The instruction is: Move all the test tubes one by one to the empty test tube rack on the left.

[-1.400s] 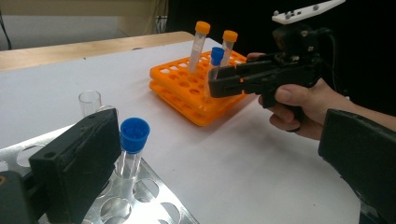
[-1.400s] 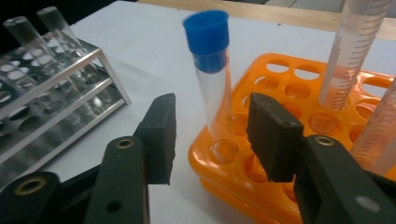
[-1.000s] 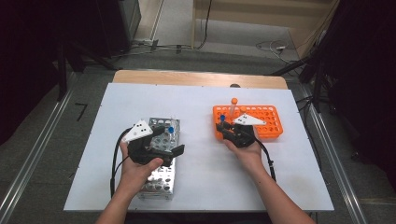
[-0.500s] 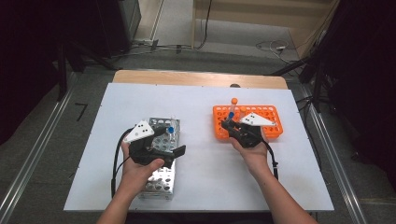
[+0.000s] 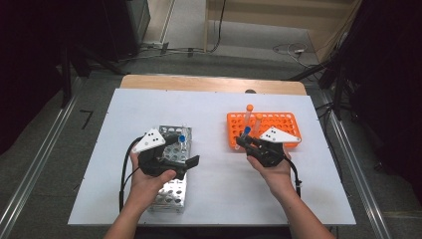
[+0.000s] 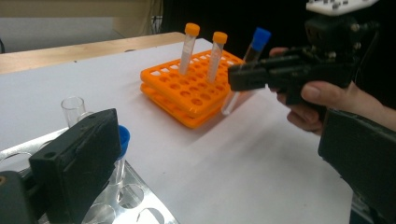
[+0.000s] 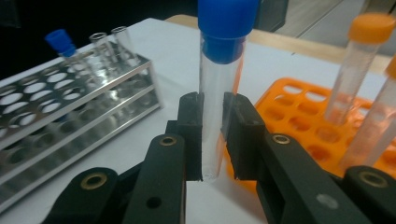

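Observation:
My right gripper (image 7: 212, 135) is shut on a clear tube with a blue cap (image 7: 215, 88), held upright just off the near left corner of the orange rack (image 5: 278, 122). From the left gripper view the same tube (image 6: 254, 44) hangs tilted in the right gripper (image 6: 243, 77), its lower end in front of the orange rack (image 6: 187, 93). Two orange-capped tubes (image 5: 249, 112) stand in that rack. My left gripper (image 5: 183, 149) is open over the metal rack (image 5: 171, 189), next to a blue-capped tube (image 5: 182, 139) standing in it.
The metal rack (image 7: 70, 107) also holds a few uncapped clear tubes (image 6: 73, 109) at its far end. Both racks sit on a white board (image 5: 214, 199) over a wooden table. Dark equipment and cables surround the table.
The right gripper has risen and drifted slightly right with the blue-capped tube in it. The left hand has stayed where it was.

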The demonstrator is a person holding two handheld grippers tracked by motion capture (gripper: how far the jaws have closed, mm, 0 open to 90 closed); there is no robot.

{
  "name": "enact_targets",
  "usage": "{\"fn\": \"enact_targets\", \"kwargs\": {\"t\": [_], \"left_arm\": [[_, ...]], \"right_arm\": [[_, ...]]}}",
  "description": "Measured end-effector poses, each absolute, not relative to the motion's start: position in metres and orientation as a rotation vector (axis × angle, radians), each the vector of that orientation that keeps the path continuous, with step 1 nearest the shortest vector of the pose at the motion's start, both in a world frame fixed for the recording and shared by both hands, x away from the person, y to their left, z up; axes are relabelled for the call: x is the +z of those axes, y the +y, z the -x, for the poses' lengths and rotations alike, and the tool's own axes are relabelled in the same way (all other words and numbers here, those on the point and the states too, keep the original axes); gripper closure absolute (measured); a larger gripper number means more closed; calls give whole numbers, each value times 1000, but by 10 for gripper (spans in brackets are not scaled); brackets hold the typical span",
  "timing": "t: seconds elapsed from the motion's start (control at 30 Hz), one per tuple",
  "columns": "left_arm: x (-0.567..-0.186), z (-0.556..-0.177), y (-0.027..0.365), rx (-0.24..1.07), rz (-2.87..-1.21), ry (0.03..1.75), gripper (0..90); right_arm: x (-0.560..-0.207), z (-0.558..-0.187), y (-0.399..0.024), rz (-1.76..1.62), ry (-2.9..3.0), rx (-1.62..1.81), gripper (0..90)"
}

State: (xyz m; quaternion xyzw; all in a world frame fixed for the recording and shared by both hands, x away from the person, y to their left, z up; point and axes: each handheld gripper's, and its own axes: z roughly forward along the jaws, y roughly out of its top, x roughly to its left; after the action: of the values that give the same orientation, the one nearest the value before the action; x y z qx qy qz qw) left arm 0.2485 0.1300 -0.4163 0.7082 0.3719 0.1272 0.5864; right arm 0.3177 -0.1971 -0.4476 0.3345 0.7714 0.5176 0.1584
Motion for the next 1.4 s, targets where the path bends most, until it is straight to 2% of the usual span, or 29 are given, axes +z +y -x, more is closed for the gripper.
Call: {"fn": "enact_targets", "kwargs": {"t": [0.33,0.47,0.53,0.73,1.27,1.4], "left_arm": [[-410,-242,115,305,-1692,820,1],[-405,-239,109,303,-1696,793,33],[-404,-237,106,298,-1693,777,77],[-406,-233,86,277,-1731,709,315],[-418,-235,60,252,-1796,716,738],[-418,-234,59,270,-1815,722,762]], "right_arm": [[-439,-283,-191,-880,2295,1428,747],[-441,-273,-179,-815,2339,1397,748],[-441,-271,-175,-827,2360,1415,748],[-442,-264,-160,-752,2403,1371,749],[-438,-250,-143,-632,2496,1385,749],[-438,-251,-143,-642,2522,1390,749]]}}
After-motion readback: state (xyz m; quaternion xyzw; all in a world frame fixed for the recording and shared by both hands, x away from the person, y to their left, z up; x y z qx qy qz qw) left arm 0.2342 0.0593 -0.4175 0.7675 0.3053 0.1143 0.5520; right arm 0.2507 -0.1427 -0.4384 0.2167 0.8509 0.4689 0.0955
